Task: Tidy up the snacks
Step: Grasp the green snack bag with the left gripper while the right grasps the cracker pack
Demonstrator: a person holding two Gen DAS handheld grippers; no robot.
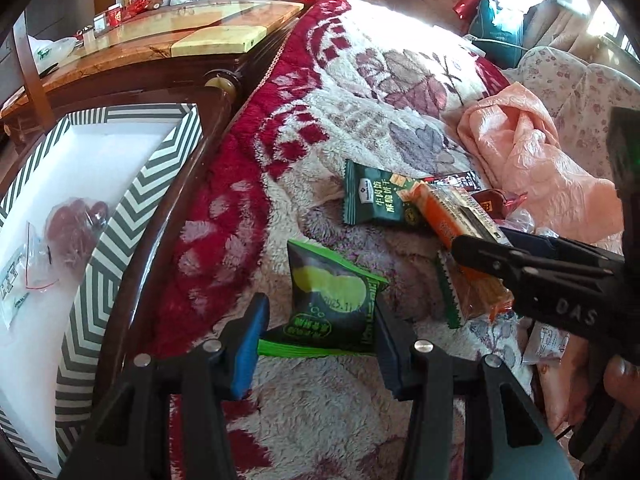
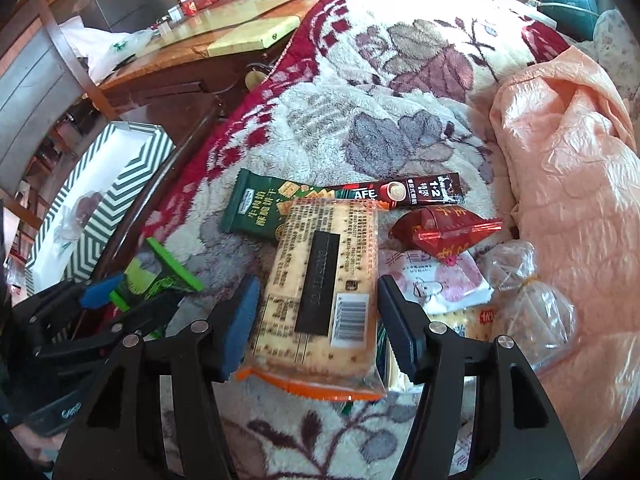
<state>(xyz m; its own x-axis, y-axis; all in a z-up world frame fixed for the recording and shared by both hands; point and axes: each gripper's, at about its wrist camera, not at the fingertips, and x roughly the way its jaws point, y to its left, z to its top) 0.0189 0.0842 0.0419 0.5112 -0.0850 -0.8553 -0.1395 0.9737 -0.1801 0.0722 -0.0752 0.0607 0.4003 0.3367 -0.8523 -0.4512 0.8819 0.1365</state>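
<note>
A: Item one, green snack packet?
B: Pinched in the left gripper, jaws pressing its sides. Striped box lies at nine o'clock, over the bed's wooden edge.

A: Item two, cracker pack?
B: Between the right gripper's jaws, seemingly clamped; long axis toward twelve. Dark green packet, coffee stick, red sachet beyond, on the blanket.

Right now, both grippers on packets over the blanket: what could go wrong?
1. The left gripper pinches the green packet only by its crimped ends; it could buckle or slip out.
2. The cracker pack between the right gripper fingers overlaps the dark green biscuit packet; lifting may drag it.
3. Squeezing may crack the crackers.
</note>
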